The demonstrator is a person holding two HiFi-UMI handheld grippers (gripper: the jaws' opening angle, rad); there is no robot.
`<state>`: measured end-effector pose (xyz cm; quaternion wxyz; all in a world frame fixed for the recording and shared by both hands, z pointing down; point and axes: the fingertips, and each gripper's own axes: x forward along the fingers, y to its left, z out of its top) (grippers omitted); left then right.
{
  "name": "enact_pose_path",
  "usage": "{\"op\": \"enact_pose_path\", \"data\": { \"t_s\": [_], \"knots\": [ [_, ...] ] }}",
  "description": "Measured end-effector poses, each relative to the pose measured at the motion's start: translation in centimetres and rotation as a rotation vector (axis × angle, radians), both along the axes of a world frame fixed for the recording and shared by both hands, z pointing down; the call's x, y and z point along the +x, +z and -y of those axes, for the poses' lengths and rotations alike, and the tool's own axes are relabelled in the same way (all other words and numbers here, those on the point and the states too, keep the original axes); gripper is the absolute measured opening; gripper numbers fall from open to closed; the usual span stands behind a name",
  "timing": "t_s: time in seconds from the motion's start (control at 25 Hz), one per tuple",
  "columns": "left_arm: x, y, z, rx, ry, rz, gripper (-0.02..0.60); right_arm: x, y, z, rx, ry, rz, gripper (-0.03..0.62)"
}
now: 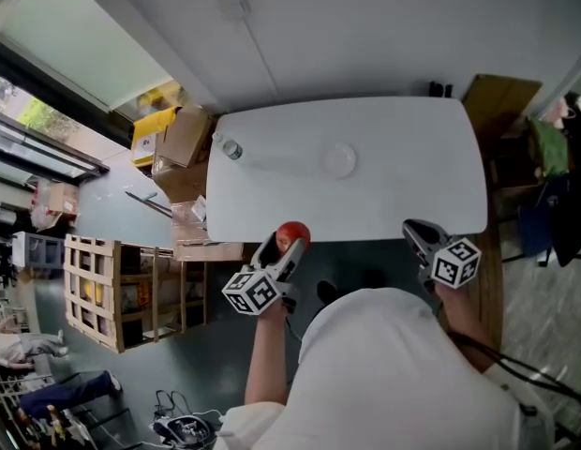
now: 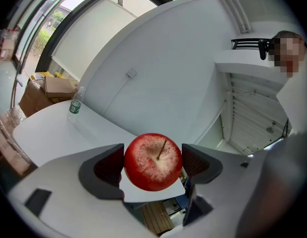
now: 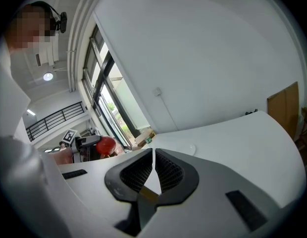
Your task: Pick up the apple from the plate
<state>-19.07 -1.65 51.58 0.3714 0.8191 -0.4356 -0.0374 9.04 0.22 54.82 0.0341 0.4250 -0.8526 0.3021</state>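
A red apple (image 2: 153, 161) sits clamped between the two pads of my left gripper (image 2: 152, 162), stem facing the camera. In the head view the apple (image 1: 292, 233) hangs over the near edge of the white table (image 1: 403, 186), held by the left gripper (image 1: 286, 244). The small white plate (image 1: 338, 159) lies bare at the table's middle, well beyond the apple. My right gripper (image 1: 414, 233) is at the table's near right edge, its jaws pressed together with nothing between them (image 3: 153, 168). The plate (image 3: 188, 149) and the apple (image 3: 106, 146) also show in the right gripper view.
A clear water bottle (image 1: 230, 147) stands at the table's far left corner. Cardboard boxes (image 1: 183, 139) and a wooden crate (image 1: 122, 289) sit on the floor to the left. A brown board (image 1: 497, 101) leans at the back right.
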Motion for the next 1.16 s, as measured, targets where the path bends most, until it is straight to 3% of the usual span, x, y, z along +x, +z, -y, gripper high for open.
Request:
{"op": "enact_pose_path", "data": {
  "t_s": [1.16],
  "knots": [
    [-2.0,-0.2,-0.6,0.004,-0.011,-0.042,0.365,-2.5,-0.8,0.0,0.019,-0.032,-0.015,0.044]
  ]
}}
